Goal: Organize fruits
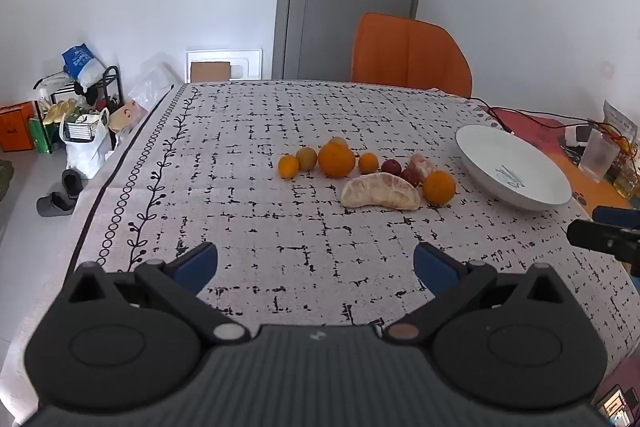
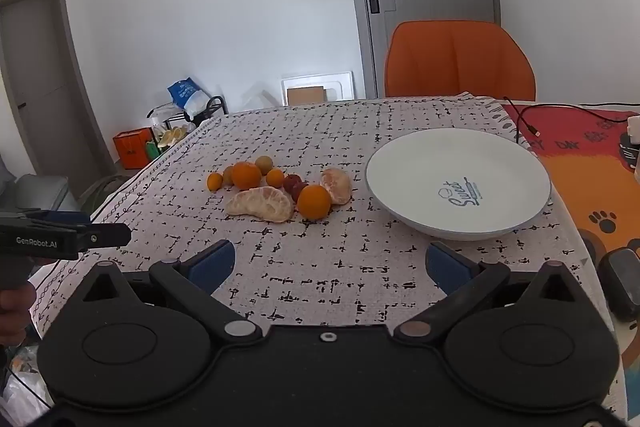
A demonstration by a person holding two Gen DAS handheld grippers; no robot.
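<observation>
On tablecloth [image 2: 320, 267]: fruits [image 2: 276, 193] beside empty plate [image 2: 400, 163]; both grippers wide.

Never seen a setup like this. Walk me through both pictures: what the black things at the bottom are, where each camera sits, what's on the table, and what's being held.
Those black shapes are hand-held two-finger grippers, one per hand, each carrying a camera looking along its fingers. One picture comes from the left gripper, the other from the right gripper. Both stand open and hold nothing. On the patterned tablecloth lie small oranges, a peeled pomelo segment, small red fruits and an empty white plate printed "Sweet".
</observation>
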